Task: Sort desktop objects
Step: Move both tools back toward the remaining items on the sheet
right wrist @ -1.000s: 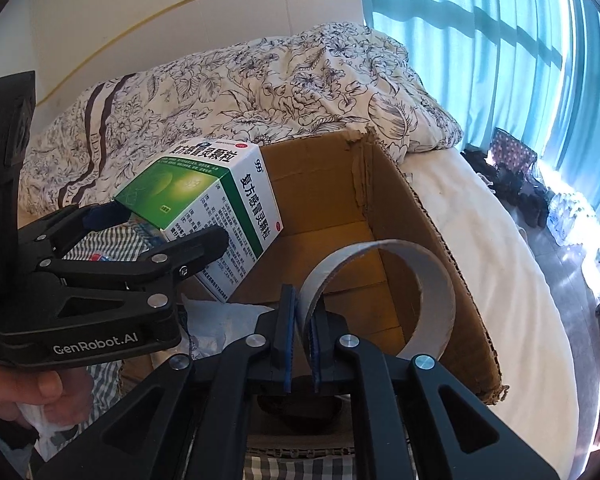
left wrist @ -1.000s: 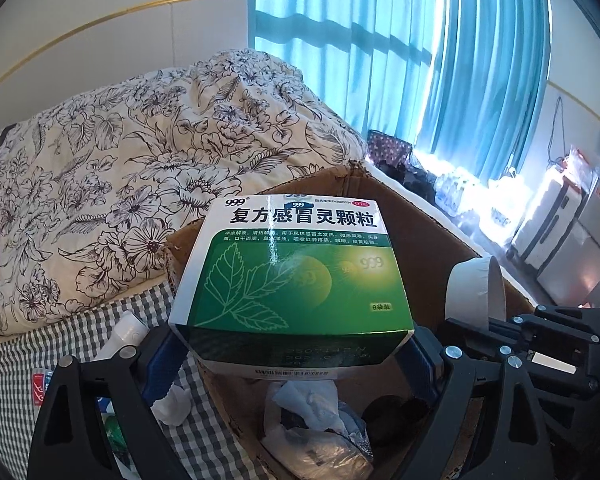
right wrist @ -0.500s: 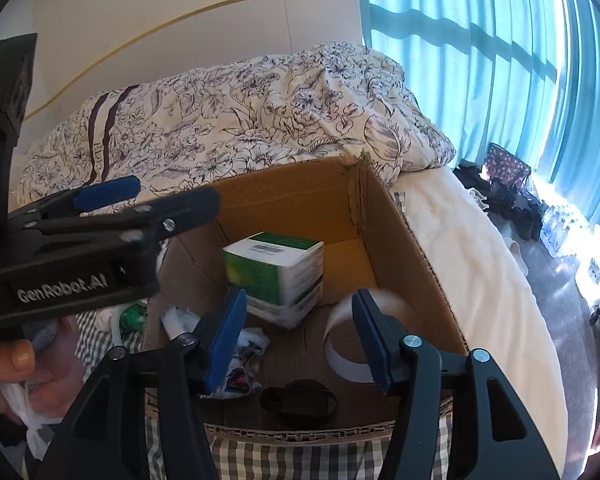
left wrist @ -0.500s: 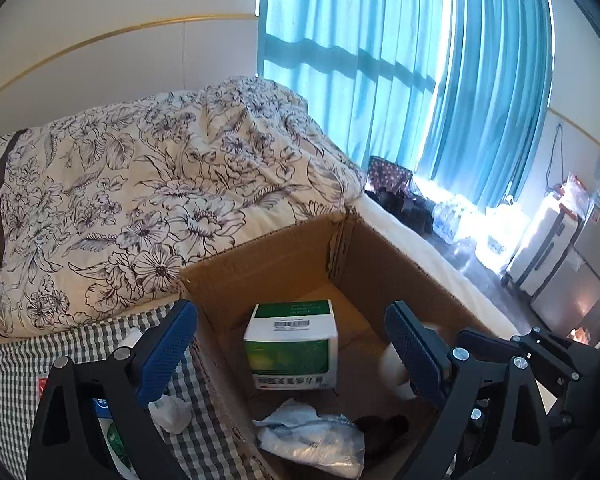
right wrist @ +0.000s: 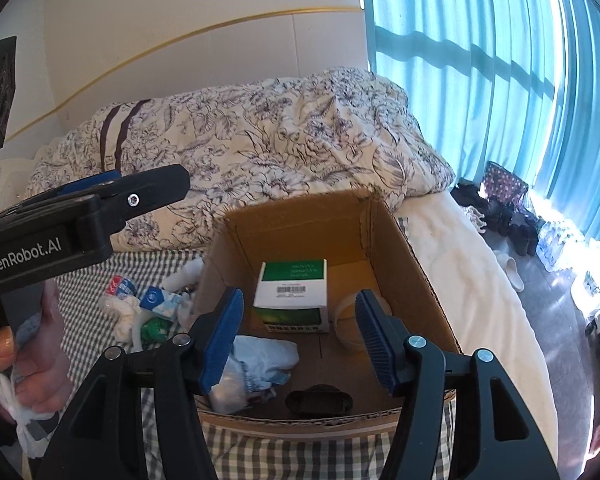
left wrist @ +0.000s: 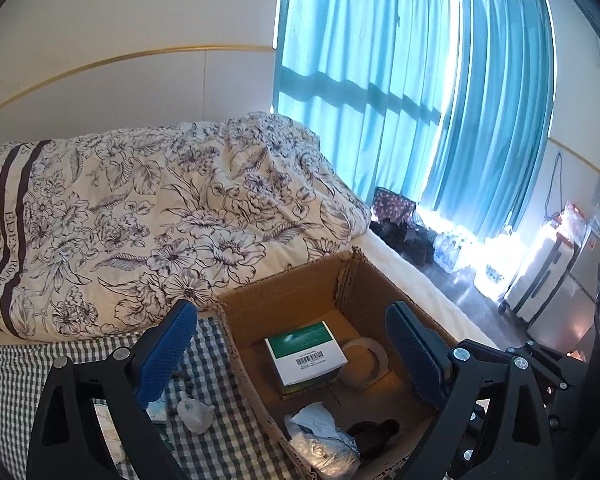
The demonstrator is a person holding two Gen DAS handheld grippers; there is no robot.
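Left gripper (left wrist: 292,344): now empty, blue ribbed pads spread wide
Right gripper (right wrist: 298,340): released, fingers apart
Medicine box (left wrist: 306,354): dropped into cardboard box (left wrist: 296,304), far side
Tape roll (right wrist: 346,324): right of it, inside

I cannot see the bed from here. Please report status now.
Left tool open, empty. Right tool open, empty. Medicine box and tape roll lie in carton. Small packets wait on checked cloth; nothing blocks.

Green medicine box (left wrist: 305,354) lies inside cardboard box (left wrist: 284,300), beside tape roll (left wrist: 366,362).
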